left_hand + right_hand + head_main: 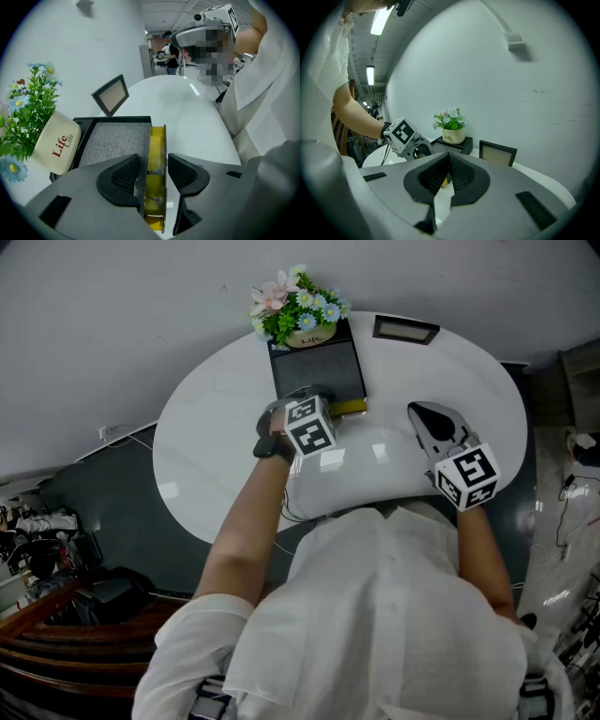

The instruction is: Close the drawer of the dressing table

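On the glossy white oval counter [211, 460], the small black dressing table with a grey fabric top [115, 140] has its translucent yellow plastic drawer [157, 138] protruding slightly. The left claw [153, 165] stands wide, straddling the drawer front without gripping it. The right claw [448, 174] is closed on nothing, well apart. Closing seems nearly complete, and a short inward push remains. The drawer's contents cannot be made out. The cream ceramic pot [55, 143] holds flowers.

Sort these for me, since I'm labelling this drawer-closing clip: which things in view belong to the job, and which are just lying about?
Job: yellow drawer, partly out; black drawer box; left gripper, open astride the drawer.
Lying about: flowerpot marked Life; picture frame; right gripper, shut, idle.
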Demonstrator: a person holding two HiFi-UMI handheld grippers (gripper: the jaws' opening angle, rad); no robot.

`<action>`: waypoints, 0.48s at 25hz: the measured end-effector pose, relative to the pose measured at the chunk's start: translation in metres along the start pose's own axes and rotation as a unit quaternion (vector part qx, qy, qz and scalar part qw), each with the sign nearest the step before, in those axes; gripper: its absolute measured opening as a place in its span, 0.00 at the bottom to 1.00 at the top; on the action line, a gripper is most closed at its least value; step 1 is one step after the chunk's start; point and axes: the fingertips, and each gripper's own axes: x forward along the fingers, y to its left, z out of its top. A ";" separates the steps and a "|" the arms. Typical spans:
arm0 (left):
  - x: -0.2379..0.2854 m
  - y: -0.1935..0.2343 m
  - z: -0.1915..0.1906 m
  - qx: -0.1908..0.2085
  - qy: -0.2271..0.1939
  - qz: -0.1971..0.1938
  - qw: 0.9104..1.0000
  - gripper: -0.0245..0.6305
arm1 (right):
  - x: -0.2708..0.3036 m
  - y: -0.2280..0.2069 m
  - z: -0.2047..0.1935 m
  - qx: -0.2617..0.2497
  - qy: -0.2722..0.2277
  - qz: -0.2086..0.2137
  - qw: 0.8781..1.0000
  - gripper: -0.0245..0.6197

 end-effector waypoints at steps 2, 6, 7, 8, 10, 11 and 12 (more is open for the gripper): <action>0.001 0.000 0.000 0.000 0.003 0.003 1.000 0.35 | 0.000 0.001 0.000 0.000 0.000 0.001 1.000 0.05; 0.001 -0.001 0.001 0.001 0.008 0.014 1.000 0.35 | 0.001 0.001 0.001 0.001 0.000 0.002 1.000 0.05; 0.001 -0.002 0.001 0.000 0.008 0.015 1.000 0.36 | 0.001 0.001 0.001 0.002 0.001 0.003 1.000 0.05; 0.001 -0.002 0.001 -0.001 0.007 0.015 1.000 0.37 | 0.002 0.001 0.000 0.002 0.001 0.003 1.000 0.05; 0.002 -0.003 0.001 -0.003 0.005 0.017 1.000 0.38 | 0.003 0.002 -0.001 0.002 0.003 0.005 1.000 0.05; 0.002 -0.002 0.001 -0.002 0.006 0.019 1.000 0.38 | 0.003 0.003 -0.001 0.003 0.003 0.005 1.000 0.05; 0.003 -0.001 0.000 0.001 0.008 0.024 1.000 0.38 | 0.004 0.003 -0.002 0.003 0.004 0.006 1.000 0.05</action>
